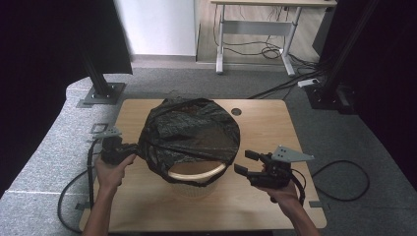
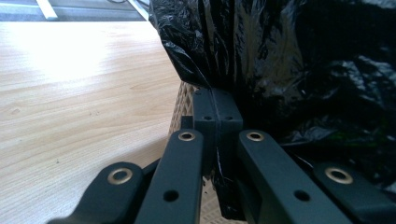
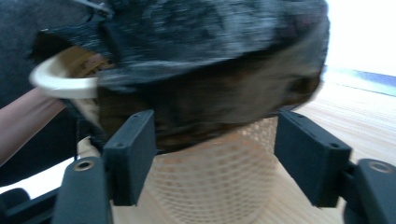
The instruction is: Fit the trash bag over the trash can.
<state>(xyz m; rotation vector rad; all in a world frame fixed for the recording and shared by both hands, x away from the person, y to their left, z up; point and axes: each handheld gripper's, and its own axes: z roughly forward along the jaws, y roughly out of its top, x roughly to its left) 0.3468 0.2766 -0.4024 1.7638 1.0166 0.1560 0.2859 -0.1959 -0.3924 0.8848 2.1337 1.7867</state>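
Note:
A black plastic bag (image 1: 189,130) is stretched over a cream mesh basket (image 1: 196,173) in the middle of the wooden table (image 1: 265,128). The basket's front rim is still bare. My left gripper (image 1: 133,147) is at the bag's left edge, shut on a fold of it. In the left gripper view the pads (image 2: 229,112) pinch the thin black film of the bag (image 2: 289,60) beside the basket's mesh (image 2: 183,100). My right gripper (image 1: 246,162) is open to the right of the basket, apart from it. In the right gripper view the bag (image 3: 210,56) and the basket (image 3: 210,172) lie beyond its fingers (image 3: 133,149), untouched.
A round cable hole (image 1: 236,111) sits near the table's far edge. Black frame posts stand at the back left (image 1: 101,88) and back right (image 1: 334,83). A white desk (image 1: 255,29) with floor cables is behind. The right gripper's cable (image 1: 344,182) loops off the table's right side.

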